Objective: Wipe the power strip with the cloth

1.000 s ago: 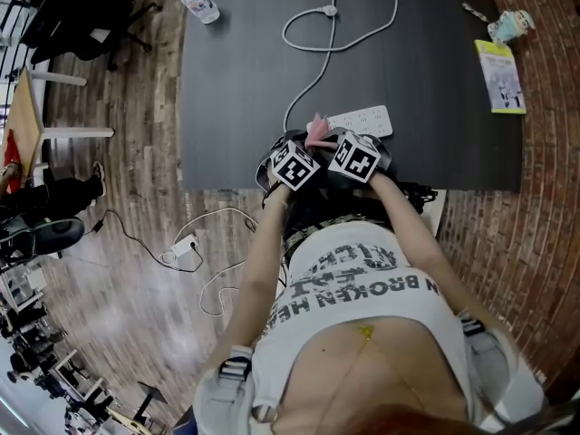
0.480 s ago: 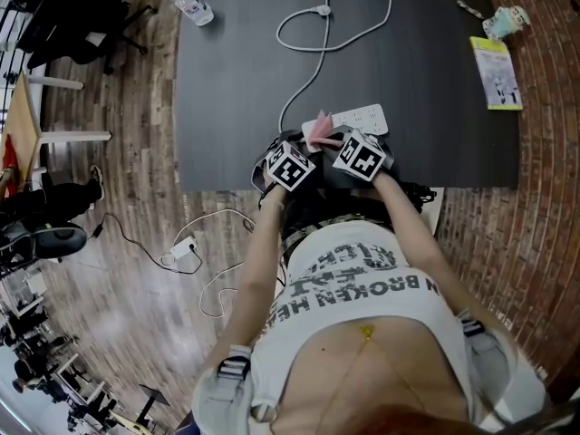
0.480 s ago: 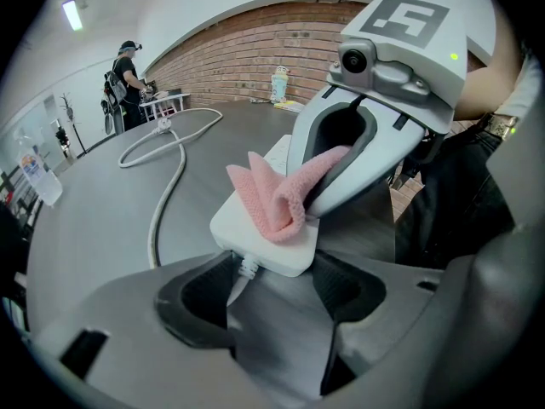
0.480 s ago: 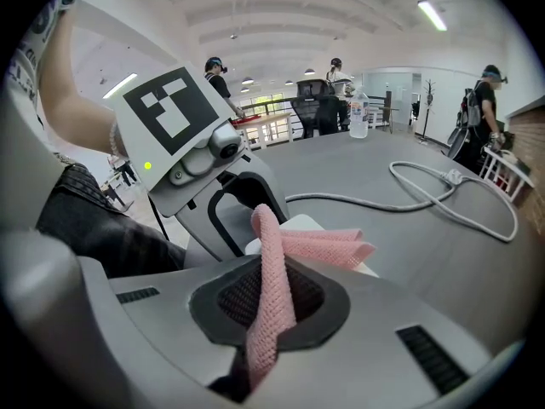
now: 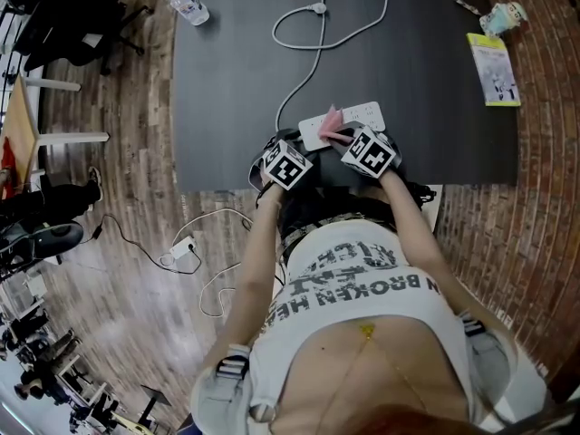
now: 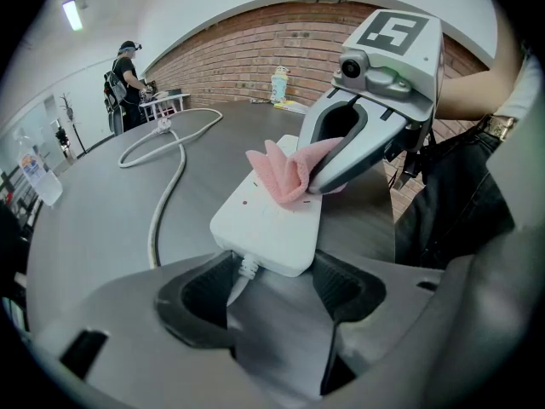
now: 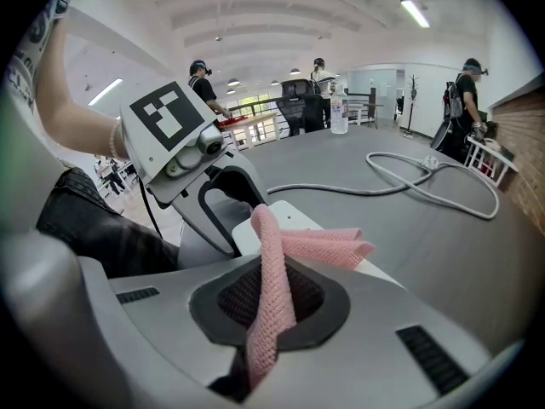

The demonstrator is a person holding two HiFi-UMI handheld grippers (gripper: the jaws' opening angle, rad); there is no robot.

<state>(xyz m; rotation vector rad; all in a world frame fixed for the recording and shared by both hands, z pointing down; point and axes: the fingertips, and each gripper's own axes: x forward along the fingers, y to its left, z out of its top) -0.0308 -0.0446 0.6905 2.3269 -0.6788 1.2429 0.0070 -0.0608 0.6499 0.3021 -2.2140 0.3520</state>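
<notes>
Pink cloth (image 7: 274, 258) tight in right hand-held gripper (image 7: 269, 303), left hand-held gripper (image 6: 272, 292) agape at power strip (image 6: 268, 221) end: gripper views only.

Power strip (image 5: 367, 113) half under cloth (image 5: 332, 121) and right gripper (image 5: 345, 138)

Both bare forearms (image 5: 258, 243) forward toward mid-frame, left gripper (image 6: 272, 290) jaws apart, right gripper (image 7: 271, 301) clamped on cloth (image 7: 319, 247).

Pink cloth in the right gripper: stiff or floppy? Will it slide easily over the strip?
Likely floppy: the cloth folds and droops where the right gripper pinches it. Probably very light, since a thin open mesh weave shows. The power strip has a smooth white top, so the mesh should slide across it with little snagging, though that is a guess.
</notes>
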